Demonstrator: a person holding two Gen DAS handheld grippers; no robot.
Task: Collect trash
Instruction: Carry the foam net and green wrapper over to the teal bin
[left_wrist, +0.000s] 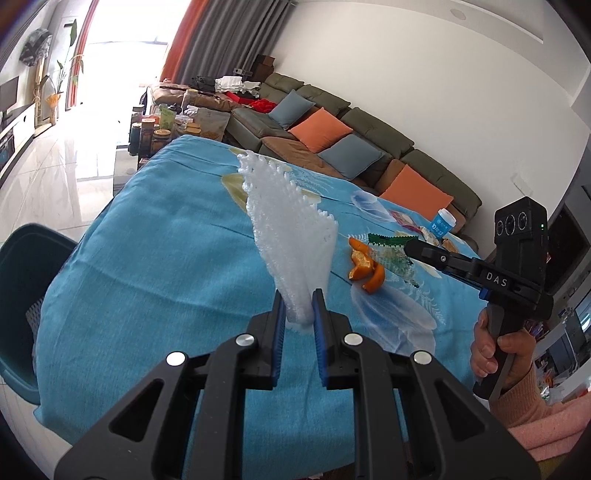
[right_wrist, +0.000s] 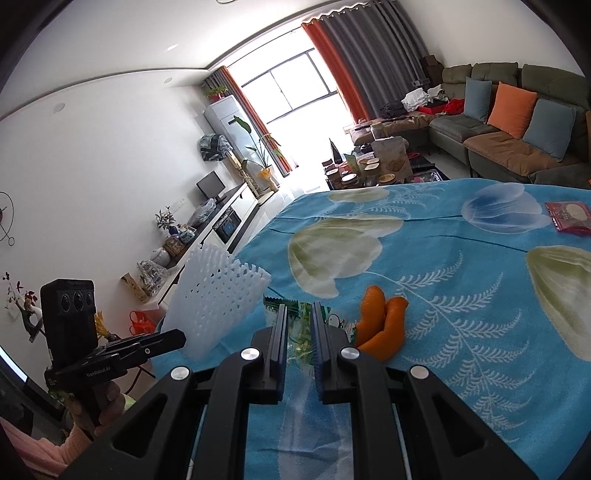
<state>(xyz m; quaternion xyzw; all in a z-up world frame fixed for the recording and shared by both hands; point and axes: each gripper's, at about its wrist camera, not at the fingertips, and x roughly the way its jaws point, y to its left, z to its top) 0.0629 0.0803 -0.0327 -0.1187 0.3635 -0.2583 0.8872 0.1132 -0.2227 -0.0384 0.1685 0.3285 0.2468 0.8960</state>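
Left gripper (left_wrist: 298, 301): clamped on the white foam fruit net (left_wrist: 291, 229), held above the blue floral tablecloth (left_wrist: 166, 240).
Right gripper (right_wrist: 299, 314): fingers slightly apart around the green-printed clear wrapper (right_wrist: 297, 325); grip cannot be told.
Orange peel (right_wrist: 380, 325): on the cloth beside the wrapper.
Teal bin (left_wrist: 22, 295): beside the table's left edge.

Left tool (left_wrist: 299, 308) clamped; right tool (right_wrist: 299, 325) narrowly parted.

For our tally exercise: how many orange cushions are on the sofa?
3. One orange cushion sits mid-sofa between blue ones, another lies at the sofa's near end, and a third is barely visible at the right wrist view's edge.
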